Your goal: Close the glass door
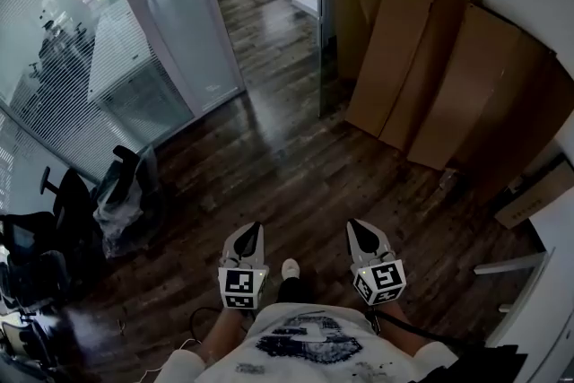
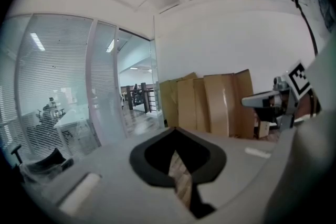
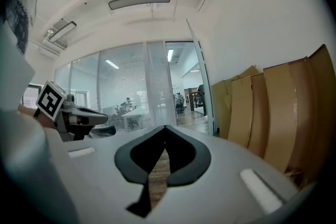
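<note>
Glass door: open, edge-on at 12 o'clock, well apart from both.
Left tongs: closed, empty.
Right tongs: closed, empty.
Remaining: probably whole closing.

No words or numbers can be read anywhere here. The left cube on the left gripper and the right cube on the right gripper each show a black and white square made of little blocks, but these are not letters. The person's shirt has a dark print and the glass wall has a tiny pale mark low down, and both are too blurry or too small to read.
</note>
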A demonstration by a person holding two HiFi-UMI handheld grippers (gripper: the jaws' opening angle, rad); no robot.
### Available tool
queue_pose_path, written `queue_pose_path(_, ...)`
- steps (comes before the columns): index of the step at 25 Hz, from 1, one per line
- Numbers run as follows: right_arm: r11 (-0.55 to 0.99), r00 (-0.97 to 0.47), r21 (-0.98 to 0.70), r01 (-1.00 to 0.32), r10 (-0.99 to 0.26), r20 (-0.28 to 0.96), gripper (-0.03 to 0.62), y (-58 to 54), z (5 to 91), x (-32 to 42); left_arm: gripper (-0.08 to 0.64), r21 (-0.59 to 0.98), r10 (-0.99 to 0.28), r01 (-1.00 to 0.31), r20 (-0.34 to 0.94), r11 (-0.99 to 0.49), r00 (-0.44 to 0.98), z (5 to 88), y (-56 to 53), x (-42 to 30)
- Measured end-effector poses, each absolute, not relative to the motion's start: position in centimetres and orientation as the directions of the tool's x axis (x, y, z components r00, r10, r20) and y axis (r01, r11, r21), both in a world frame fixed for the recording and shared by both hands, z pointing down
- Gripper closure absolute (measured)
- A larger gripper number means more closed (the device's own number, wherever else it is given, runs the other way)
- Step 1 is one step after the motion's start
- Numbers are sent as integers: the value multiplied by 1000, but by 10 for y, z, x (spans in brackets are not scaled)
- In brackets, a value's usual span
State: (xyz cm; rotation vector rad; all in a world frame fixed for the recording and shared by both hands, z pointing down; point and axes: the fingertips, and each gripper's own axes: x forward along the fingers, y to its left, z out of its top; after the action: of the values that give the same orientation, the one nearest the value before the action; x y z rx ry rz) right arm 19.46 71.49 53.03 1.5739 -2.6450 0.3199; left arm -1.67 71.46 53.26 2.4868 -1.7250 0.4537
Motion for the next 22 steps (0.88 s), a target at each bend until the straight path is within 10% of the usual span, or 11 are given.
queue_pose_path(22,387,-401,-123,-914,-906,132,584,586,521,119,557,-82,-904,-928,275,-363,329,527,580,-118)
